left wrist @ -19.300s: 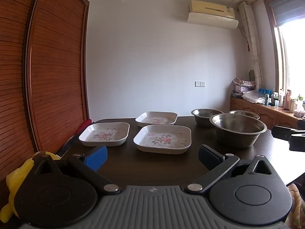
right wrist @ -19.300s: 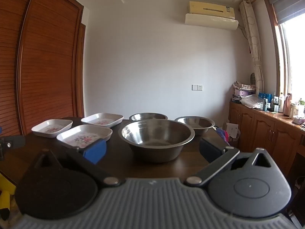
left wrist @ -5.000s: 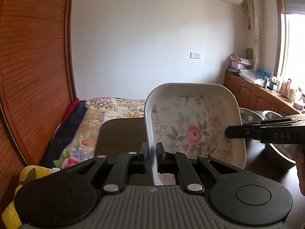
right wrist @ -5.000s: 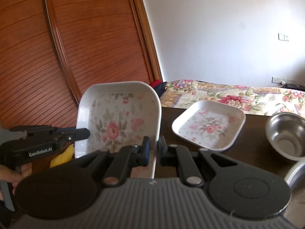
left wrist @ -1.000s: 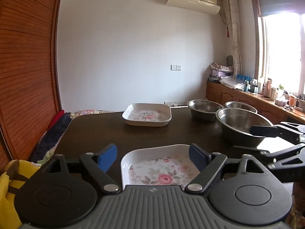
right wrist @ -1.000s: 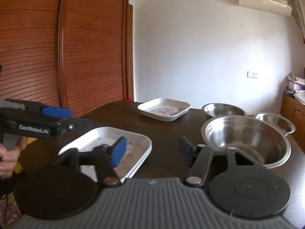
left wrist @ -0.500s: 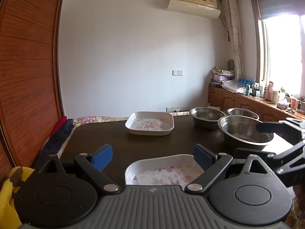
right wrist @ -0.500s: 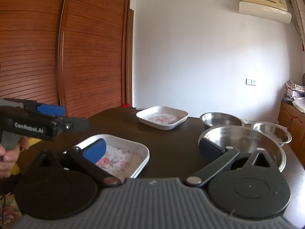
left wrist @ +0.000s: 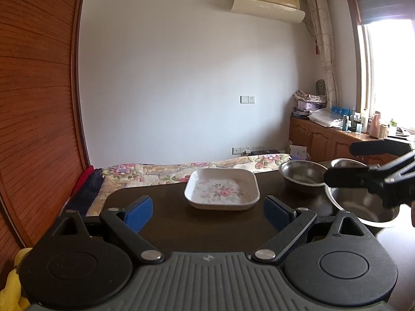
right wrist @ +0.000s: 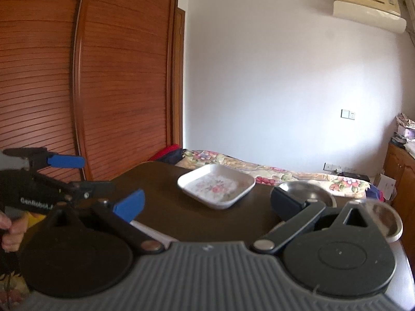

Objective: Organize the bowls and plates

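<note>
A white square plate with a flower print (left wrist: pixel 221 190) (right wrist: pixel 216 185) lies on the dark table (left wrist: pixel 181 225) ahead of both grippers. My left gripper (left wrist: pixel 207 212) is open and holds nothing; it hovers short of that plate. My right gripper (right wrist: pixel 207 203) is also wide open and empty. A white rim of a nearer plate (right wrist: pixel 153 232) peeks out beneath its left finger. Steel bowls (left wrist: pixel 302 173) (left wrist: pixel 363 207) (right wrist: pixel 313 194) stand to the right of the plate. Each gripper appears in the other's view: the right gripper (left wrist: pixel 340 162), and the left gripper (right wrist: pixel 90 173) with a hand (right wrist: pixel 10 230) on it.
Wooden slatted wardrobe doors (right wrist: pixel 116 90) run along the left. A bed with a floral cover (left wrist: pixel 160 171) lies beyond the table's far edge. A wooden cabinet (left wrist: pixel 324 140) with bottles stands under the window at right. Something yellow (left wrist: pixel 15 285) sits at the lower left.
Both grippers rose and moved toward the far plate, which now looks larger. The near plate slipped out from between the fingers and below the left view. The right jaws widened.
</note>
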A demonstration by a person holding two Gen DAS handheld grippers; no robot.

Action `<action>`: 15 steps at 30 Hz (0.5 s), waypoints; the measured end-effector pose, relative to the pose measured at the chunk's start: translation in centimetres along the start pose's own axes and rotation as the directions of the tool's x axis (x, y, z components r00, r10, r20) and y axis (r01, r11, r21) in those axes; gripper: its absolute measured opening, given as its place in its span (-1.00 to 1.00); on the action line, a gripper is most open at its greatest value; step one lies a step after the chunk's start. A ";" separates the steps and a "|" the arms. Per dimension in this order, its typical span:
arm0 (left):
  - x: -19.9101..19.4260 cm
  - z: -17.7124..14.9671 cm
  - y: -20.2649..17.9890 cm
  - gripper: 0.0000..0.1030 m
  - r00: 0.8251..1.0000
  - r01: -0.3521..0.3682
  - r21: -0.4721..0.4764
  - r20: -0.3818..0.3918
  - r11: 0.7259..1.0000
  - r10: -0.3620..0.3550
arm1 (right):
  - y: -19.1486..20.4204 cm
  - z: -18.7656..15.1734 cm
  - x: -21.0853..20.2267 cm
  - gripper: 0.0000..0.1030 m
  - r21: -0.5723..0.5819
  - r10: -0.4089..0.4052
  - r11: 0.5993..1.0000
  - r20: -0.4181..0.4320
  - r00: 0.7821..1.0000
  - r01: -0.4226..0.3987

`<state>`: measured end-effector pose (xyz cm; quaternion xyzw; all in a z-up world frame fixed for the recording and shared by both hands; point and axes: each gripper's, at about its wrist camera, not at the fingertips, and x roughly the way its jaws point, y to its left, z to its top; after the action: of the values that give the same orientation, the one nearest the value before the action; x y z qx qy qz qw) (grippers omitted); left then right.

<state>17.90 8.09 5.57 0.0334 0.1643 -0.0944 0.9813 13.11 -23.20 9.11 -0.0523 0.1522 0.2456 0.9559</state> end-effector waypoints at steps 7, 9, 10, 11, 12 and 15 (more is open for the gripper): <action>5.2 1.7 1.2 1.00 0.998 -0.007 0.028 -0.057 1.000 0.009 | -2.0 2.7 5.7 0.83 0.044 0.047 0.998 -0.091 0.995 -0.043; 6.9 2.1 1.7 1.00 0.997 0.004 0.022 -0.083 1.000 -0.002 | -2.6 3.1 7.3 0.70 0.064 0.065 0.996 -0.125 0.990 -0.057; 7.6 2.2 1.9 0.95 0.995 0.007 0.014 -0.096 1.000 -0.006 | -2.9 3.4 8.2 0.69 0.070 0.076 0.995 -0.142 0.987 -0.066; 8.4 2.3 2.2 0.88 0.993 0.014 0.003 -0.113 1.000 -0.013 | -3.1 3.6 8.8 0.65 0.071 0.081 0.995 -0.155 0.985 -0.071; 9.3 2.4 2.4 0.84 0.991 0.021 -0.007 -0.131 1.000 -0.021 | -3.4 3.9 9.5 0.59 0.077 0.085 0.994 -0.172 0.981 -0.073; 11.6 2.5 3.1 0.73 0.984 0.025 -0.028 -0.175 0.999 -0.030 | -4.3 4.3 12.0 0.52 0.097 0.107 0.992 -0.231 0.967 -0.086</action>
<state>30.01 8.84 4.22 0.0265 0.2516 -0.1026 0.9620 26.30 -20.75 9.49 -0.0322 0.2775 0.2772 0.9193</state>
